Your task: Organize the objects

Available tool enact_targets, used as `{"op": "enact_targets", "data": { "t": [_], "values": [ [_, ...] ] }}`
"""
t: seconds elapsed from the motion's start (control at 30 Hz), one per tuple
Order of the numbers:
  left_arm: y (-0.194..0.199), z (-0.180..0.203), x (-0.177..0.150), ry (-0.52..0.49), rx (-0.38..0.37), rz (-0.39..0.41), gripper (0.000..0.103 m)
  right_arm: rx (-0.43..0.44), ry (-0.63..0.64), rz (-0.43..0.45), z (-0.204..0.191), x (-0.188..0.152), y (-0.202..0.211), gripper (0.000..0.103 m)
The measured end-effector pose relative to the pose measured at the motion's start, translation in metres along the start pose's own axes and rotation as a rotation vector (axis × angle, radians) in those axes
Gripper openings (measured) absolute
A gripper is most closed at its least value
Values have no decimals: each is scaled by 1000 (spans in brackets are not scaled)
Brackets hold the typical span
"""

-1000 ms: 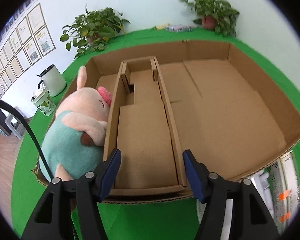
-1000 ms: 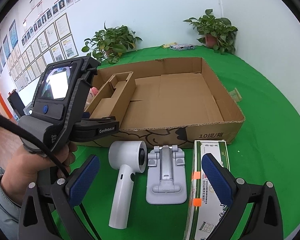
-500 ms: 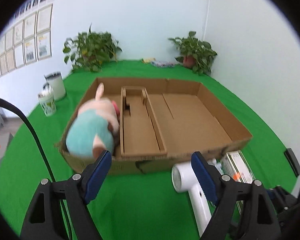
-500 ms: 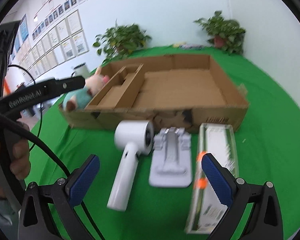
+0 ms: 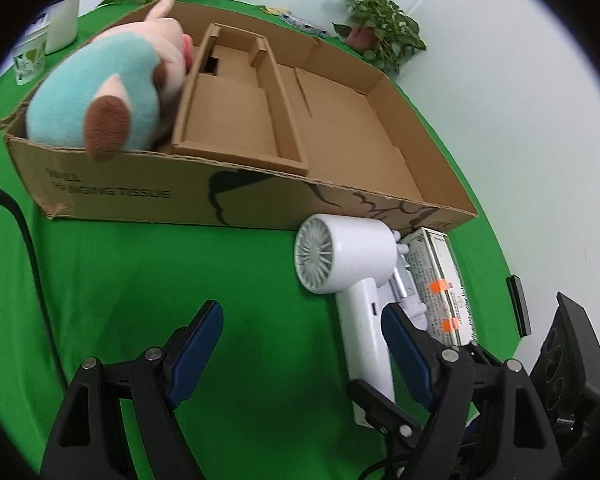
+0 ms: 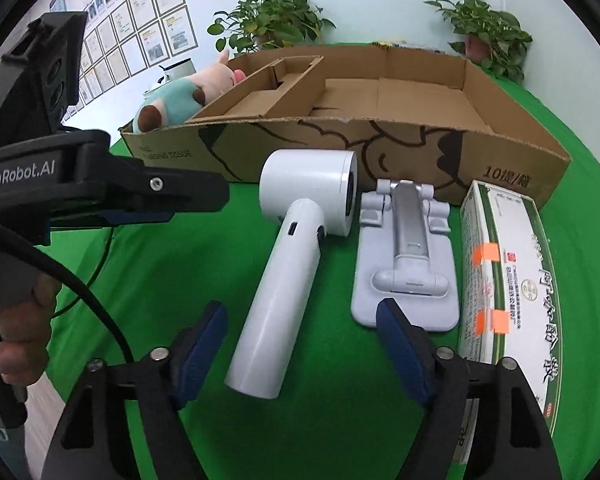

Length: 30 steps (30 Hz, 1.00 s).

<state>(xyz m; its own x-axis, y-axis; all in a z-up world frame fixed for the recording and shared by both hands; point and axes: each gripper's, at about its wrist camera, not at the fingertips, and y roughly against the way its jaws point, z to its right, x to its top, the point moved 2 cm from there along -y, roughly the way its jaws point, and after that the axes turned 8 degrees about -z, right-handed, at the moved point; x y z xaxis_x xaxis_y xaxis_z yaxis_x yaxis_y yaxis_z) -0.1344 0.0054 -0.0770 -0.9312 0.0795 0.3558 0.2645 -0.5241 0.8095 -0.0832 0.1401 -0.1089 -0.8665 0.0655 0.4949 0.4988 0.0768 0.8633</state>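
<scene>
Your right gripper (image 6: pixel 300 340) is spread wide and holds nothing; the hair dryer (image 6: pixel 296 248) lies on the green counter (image 6: pixel 160 272) with its handle end between the two fingers, its head just in front of the cardboard box (image 6: pixel 340 136). Your left gripper (image 5: pixel 300 344) is spread too, empty, with the hair dryer (image 5: pixel 352 264) beside its right finger. The phone stand (image 6: pixel 408 264) lies just right of the dryer, the carton (image 6: pixel 508 280) beside that. The plush pig (image 5: pixel 112 92) sits in the box's left compartment. In the left view the stand is mostly hidden behind the dryer and the carton's near end behind the gripper.
</scene>
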Motion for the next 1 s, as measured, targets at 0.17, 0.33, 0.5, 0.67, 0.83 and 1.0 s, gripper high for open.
{"op": "enact_targets", "data": {
  "t": [0.17, 0.33, 0.5, 0.67, 0.83, 1.0],
  "values": [
    [-10, 2, -8, -12, -11, -22, 80, -9, 33, -3, -4, 2, -2, 42],
    [-11, 4, -22, -10, -51, -41, 80, -28, 17, -39, -7, -12, -9, 28],
    [-11, 4, -41, 14, -179, -89, 80, -31, -1, -39, -13, -29, -1, 25],
    [-18, 3, -59, 31, -284, -145, 80, -2, 5, -52, -19, -54, 12, 24],
    [-29, 8, -66, 33, -317, -178, 80, 51, -24, -48, -15, -53, 11, 34],
    [-38, 6, -59, 71, -342, -175, 80, 24, -35, -37, -11, -45, 7, 43]
  ]
}}
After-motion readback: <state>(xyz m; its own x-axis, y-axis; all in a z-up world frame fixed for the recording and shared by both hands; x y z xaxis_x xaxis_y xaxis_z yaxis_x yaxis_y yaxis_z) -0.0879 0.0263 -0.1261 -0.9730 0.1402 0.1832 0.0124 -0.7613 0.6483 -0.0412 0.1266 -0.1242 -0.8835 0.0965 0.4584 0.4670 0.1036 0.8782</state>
